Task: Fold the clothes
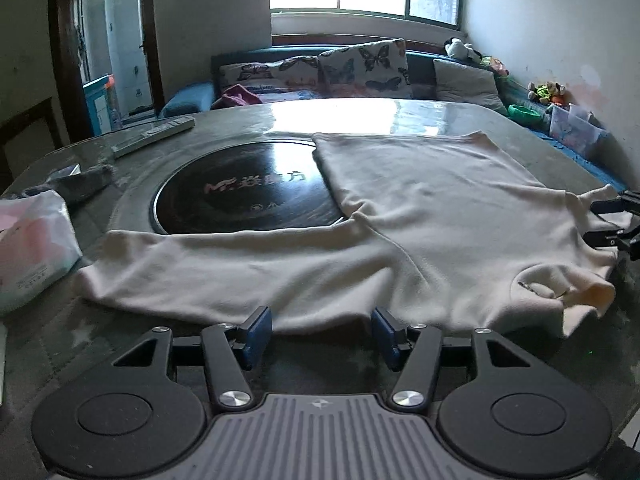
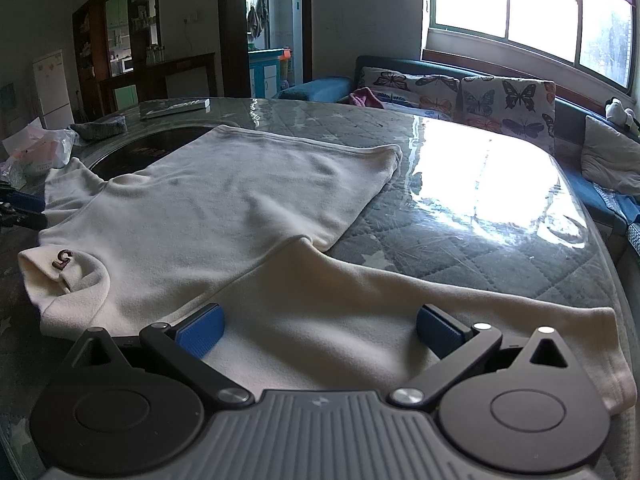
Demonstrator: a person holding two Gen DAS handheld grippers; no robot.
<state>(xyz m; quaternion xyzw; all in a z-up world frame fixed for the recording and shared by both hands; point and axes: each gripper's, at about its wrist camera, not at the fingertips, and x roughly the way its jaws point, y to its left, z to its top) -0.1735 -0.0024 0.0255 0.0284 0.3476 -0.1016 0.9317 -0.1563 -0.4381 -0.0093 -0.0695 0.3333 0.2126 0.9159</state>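
Left gripper: the left gripper [image 1: 322,330] hovers at six o'clock in its own view, jaws apart with nothing between the blue pads, just short of the near hem of the sweater [image 1: 420,216].
Right gripper: the right gripper [image 2: 320,330] has its jaws spread wide over the near sleeve [image 2: 420,308], cloth lying under them, no pinch that I can see.
Sweater: cream, flat on the quilted table [image 2: 460,248], collar [image 2: 70,276] at nine o'clock in the right view, body running toward twelve.
Sleeves: both stretched straight out, one at four o'clock in the right view, the other sleeve [image 1: 192,268] at nine o'clock in the left view beside the black hob [image 1: 248,196].
Done: spread and smoothed, by the look of it.
Left: every fold, I'd judge; sleeves in first, then the body.
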